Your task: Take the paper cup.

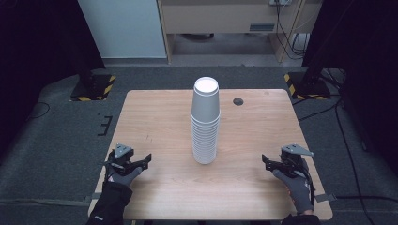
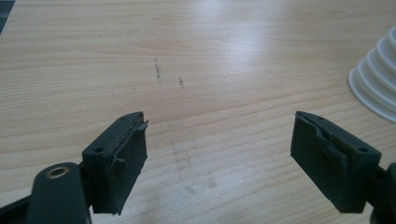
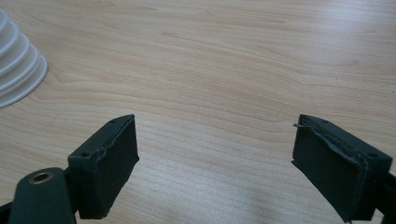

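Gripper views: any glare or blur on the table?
Left gripper view: soft white glare on the table top centre, cup stack rims sharp. Right gripper view: faint sheen low between the open tongs, wood grain in focus. High view: even light, dark surroundings.

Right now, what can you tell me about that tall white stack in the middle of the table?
The stack of cups is a tall tower of white cups, paper by the look of it, nested upside down so their rolled rims form ridges up the lower part. The top cup shows its flat round base. It stands upright near the middle of the wooden table, resting on its lowest rim. Nothing else touches it; the left gripper and right gripper sit apart on either side, jaws open and empty.
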Tool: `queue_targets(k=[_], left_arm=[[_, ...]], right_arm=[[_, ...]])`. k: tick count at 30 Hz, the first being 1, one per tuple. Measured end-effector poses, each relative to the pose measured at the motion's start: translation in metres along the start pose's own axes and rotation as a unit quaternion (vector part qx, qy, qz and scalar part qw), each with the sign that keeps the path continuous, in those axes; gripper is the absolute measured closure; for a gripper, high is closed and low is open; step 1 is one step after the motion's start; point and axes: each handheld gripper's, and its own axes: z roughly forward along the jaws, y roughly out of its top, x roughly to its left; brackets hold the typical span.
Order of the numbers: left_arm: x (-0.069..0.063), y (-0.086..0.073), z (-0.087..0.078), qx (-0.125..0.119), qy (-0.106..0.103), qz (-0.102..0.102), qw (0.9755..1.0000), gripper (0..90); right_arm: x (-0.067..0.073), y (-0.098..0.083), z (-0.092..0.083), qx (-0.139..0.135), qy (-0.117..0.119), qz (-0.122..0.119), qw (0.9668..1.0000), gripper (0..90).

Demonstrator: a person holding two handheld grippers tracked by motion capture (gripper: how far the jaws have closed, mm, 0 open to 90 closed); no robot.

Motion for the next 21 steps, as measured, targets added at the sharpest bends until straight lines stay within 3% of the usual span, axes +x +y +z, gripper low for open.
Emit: queue_targets(k=[9,14,21], left_arm=[[-0.009,0.003,-0.005,-0.017,-0.012,0.010,0.9997,19.5],[-0.012,0.004,-0.007,-0.027,-0.030,0.009,0.9991,19.2],[-0.020,0.005,-0.006,-0.030,-0.038,0.023,0.9986,19.8]], right_arm=[[-0.006,0.002,-0.012,-0.021,0.001,0.012,0.9997,14.3],[0.001,0.011,-0.017,-0.036,0.006,0.001,0.9993,13.9],[0.010,0.018,-0.022,-0.054,0.017,-0.005,0.9984,13.9]])
